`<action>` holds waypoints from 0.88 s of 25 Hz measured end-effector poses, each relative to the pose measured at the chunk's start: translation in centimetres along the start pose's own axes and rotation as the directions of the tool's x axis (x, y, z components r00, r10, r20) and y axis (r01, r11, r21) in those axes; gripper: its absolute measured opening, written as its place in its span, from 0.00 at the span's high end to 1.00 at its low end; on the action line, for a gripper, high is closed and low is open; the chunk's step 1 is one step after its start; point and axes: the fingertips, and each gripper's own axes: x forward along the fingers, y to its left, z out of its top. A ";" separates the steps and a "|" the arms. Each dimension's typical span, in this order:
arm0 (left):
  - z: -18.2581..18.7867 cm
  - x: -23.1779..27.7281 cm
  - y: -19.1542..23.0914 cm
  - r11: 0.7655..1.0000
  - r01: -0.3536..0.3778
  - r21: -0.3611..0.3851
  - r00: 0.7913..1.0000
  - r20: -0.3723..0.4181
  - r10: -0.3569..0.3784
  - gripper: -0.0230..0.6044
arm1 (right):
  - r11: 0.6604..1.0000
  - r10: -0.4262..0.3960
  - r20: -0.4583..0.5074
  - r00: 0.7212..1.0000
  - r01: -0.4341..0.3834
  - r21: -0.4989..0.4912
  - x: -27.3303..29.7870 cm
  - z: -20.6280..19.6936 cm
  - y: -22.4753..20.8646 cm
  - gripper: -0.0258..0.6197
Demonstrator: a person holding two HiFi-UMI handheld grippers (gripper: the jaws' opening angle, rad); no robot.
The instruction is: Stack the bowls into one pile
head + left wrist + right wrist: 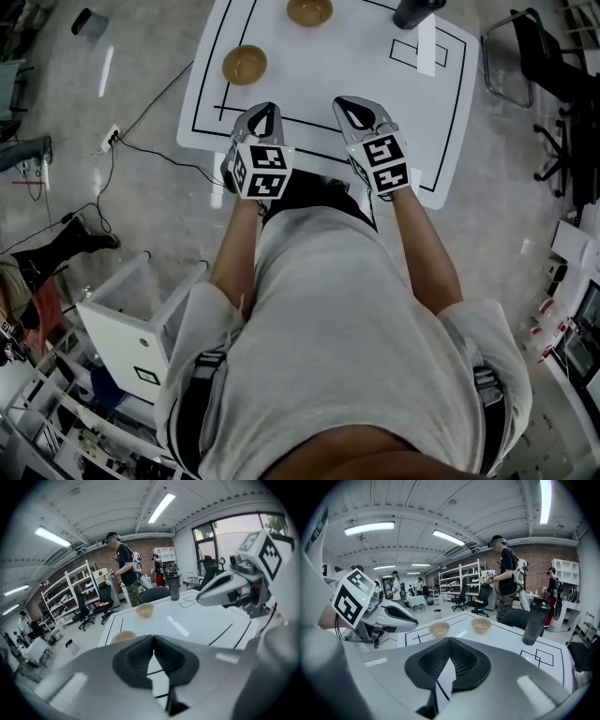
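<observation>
tan bowls, two, unstacked and apart on white bench [356, 56]: near bowl [244, 65] inside the black outline's left corner, far bowl [309, 11] beyond it, dark bottle [412, 11] further right. left gripper [264, 111] and right gripper [347, 105] over the bench's near edge, both closed, tips together, holding nothing. cubes carry square black-white markers.

White table [328, 75] with black lines, near bowl [244, 64], far bowl [309, 11], dark bottle [412, 11]
</observation>
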 end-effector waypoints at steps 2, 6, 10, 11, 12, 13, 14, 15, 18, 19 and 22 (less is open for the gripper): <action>-0.5 -0.2 0.5 0.999 -0.009 0.034 1.000 -0.017 0.009 0.96 | 1.000 -0.009 0.002 1.000 0.009 0.016 -0.3 -0.1 0.2 0.96; -0.9 0.3 2.0 0.996 0.000 0.084 0.999 -0.034 0.003 0.96 | 0.998 -0.039 -0.009 0.999 0.039 0.039 -0.7 -0.4 0.4 0.96; -0.8 1.8 3.4 0.988 0.007 0.156 0.998 -0.062 0.002 0.96 | 0.997 -0.047 -0.017 0.999 0.048 0.057 -0.7 0.0 0.3 0.96; -0.8 2.2 3.6 0.984 0.008 0.179 0.998 -0.067 0.004 0.96 | 0.996 -0.050 -0.017 0.999 0.051 0.066 -0.7 0.1 0.1 0.96; -0.8 2.6 3.9 0.980 0.010 0.197 0.997 -0.072 0.004 0.96 | 0.995 -0.055 -0.016 0.998 0.056 0.077 -0.6 0.2 0.0 0.96; -0.9 3.0 4.2 0.977 0.015 0.211 0.997 -0.078 0.002 0.96 | 0.994 -0.061 -0.018 0.998 0.063 0.085 -0.4 0.2 -0.2 0.96; -1.1 3.5 4.5 0.975 0.022 0.222 0.996 -0.086 -0.003 0.96 | 0.993 -0.068 -0.022 0.997 0.070 0.091 -0.1 0.2 -0.3 0.96; -1.4 3.9 4.7 0.972 0.031 0.233 0.995 -0.097 -0.009 0.96 | 0.993 -0.074 -0.027 0.997 0.076 0.095 0.3 0.2 -0.3 0.96; -2.2 5.1 5.6 0.960 0.053 0.276 0.992 -0.126 -0.018 0.96 | 0.990 -0.086 -0.039 0.996 0.089 0.107 1.3 0.4 -0.2 0.96; -2.3 5.4 5.9 0.955 0.056 0.292 0.991 -0.131 -0.018 0.96 | 0.989 -0.088 -0.041 0.995 0.092 0.112 1.7 0.6 -0.2 0.96; -2.8 6.3 6.6 0.941 0.070 0.331 0.989 -0.149 -0.021 0.96 | 0.988 -0.096 -0.050 0.994 0.101 0.121 2.8 0.8 -0.2 0.96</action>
